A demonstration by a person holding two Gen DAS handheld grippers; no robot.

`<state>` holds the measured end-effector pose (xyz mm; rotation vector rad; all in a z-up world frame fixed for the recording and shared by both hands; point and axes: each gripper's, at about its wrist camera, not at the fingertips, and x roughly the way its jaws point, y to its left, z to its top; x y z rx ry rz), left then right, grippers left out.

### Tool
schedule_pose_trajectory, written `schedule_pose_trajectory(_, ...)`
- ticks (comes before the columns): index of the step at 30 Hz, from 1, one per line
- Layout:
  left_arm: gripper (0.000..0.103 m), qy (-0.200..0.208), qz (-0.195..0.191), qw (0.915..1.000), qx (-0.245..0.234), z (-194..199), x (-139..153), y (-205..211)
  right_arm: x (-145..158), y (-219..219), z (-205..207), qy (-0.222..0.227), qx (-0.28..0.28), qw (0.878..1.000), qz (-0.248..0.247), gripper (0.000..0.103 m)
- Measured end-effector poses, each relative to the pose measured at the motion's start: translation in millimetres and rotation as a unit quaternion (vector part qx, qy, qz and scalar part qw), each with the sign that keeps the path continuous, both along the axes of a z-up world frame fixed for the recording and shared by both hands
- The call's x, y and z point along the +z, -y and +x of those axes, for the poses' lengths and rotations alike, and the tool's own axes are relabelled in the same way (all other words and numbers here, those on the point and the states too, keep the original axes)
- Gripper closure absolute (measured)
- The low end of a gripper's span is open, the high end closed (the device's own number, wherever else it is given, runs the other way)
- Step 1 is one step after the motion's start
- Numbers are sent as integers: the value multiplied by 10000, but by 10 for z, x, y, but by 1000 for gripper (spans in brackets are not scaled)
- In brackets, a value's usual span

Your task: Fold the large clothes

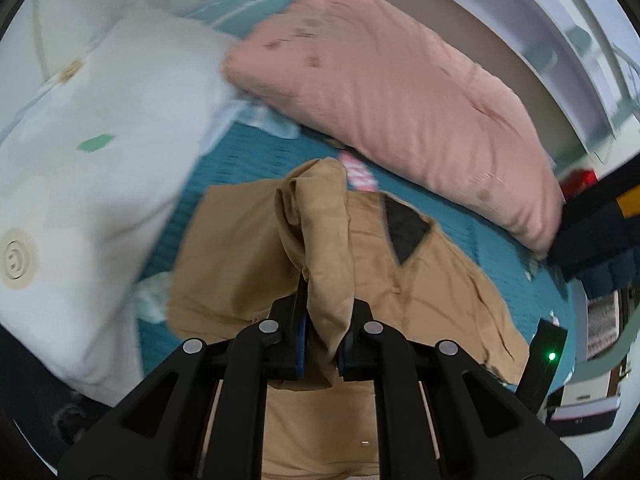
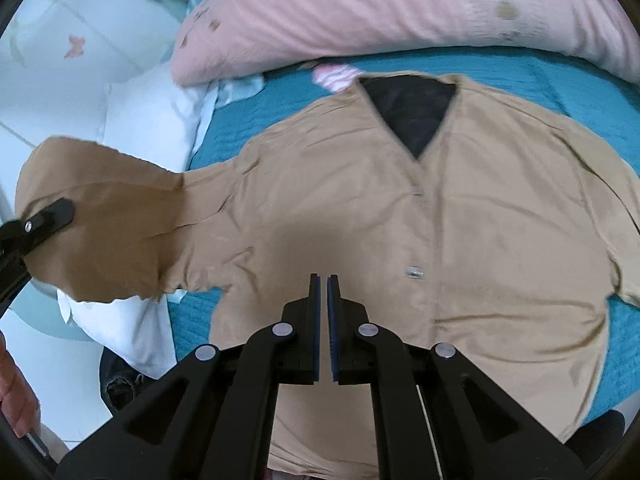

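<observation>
Left wrist view: the left gripper point(image 1: 322, 320) pinched a tan sleeve point(image 1: 324, 236) at frame centre, cloth bunched btwn its blue pads. The tan shirt point(image 2: 460, 232) lay spread, front up, on a teal bedspread point(image 2: 256, 120), filling mid-frame in the right wrist view. The right gripper point(image 2: 324, 300) hovered above it at bottom centre, jaws nearly together w/ nothing btwn them. A pink pillow point(image 2: 380, 12) sat along the top, a white pillow point(image 1: 100, 160) at left.

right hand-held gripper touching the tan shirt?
Apart. The right wrist view shows the right hand-held gripper nearly shut with nothing between its pads, hovering above the tan shirt.
</observation>
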<state>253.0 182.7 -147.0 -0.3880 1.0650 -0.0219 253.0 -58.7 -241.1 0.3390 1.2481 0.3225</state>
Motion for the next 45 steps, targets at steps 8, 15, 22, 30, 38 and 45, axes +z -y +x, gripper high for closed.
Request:
schedule_pose_trajectory(8, 93, -15, -194, 9974, -698, 247, -83, 1011, -134, 915, -206, -141, -696, 9975, -15, 97)
schedule_pose_trajectory(15, 93, -377, -112, 9921, -1190, 497, -498, 1827, -329, 1566, -343, -355, -1289, 9910, 29, 97)
schedule_pose_trajectory(22, 93, -876, 149, 9852, -1467, 684, -1116, 2440, -539, 1991, -576, -504, -1717, 9834, 305, 97)
schedule_pose_trajectory(30, 73, -1280, 546, 9748, -1742, 762, -1510, 2955, -831, 2378, -820, -969, -2209, 9699, 339, 96)
schedule_pose_trajectory(38, 44, -852, 83, 9754, -2032, 546, -1096, 3030, -705, 2504, -905, -903, -2476, 9642, 284, 88)
schedule_pose_trajectory(45, 45, -506, 263, 9810, -1852, 425, -799, 2493, -277, 2163, -710, -421, -2143, 9754, 284, 88)
